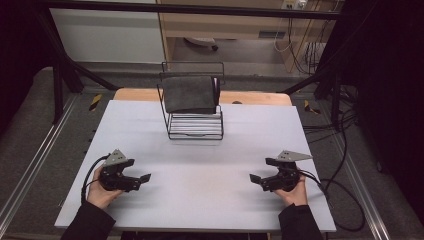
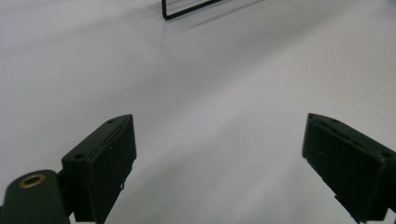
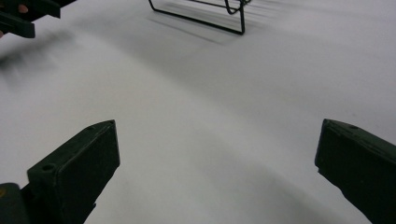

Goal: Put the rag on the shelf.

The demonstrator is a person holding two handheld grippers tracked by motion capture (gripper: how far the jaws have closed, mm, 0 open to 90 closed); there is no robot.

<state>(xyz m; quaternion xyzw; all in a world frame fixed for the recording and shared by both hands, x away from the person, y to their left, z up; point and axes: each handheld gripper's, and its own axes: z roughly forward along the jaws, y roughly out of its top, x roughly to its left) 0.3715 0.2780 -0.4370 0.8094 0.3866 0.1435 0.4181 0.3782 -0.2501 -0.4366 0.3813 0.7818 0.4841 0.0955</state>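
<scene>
A black wire rack [image 1: 195,117] stands at the middle back of the white table [image 1: 200,200], with a dark grey cloth [image 1: 190,93] draped over its top. My left gripper [image 1: 145,177] rests low over the table's front left and points toward the middle. Its jaws stand wide open in the left gripper view [image 2: 219,158] with bare table between them. My right gripper [image 1: 254,178] sits at the front right, pointing inward. In the right gripper view [image 3: 217,168] its jaws are wide open and hold nothing. The rack's foot [image 3: 201,18] shows far ahead there.
A wooden board [image 1: 135,94] lies along the table's back edge behind the rack. Cables [image 1: 345,200] trail off the right gripper over the table's right edge. Black frame bars [image 1: 65,65] stand at both back corners. The other gripper [image 3: 28,16] shows at the right gripper view's top left.
</scene>
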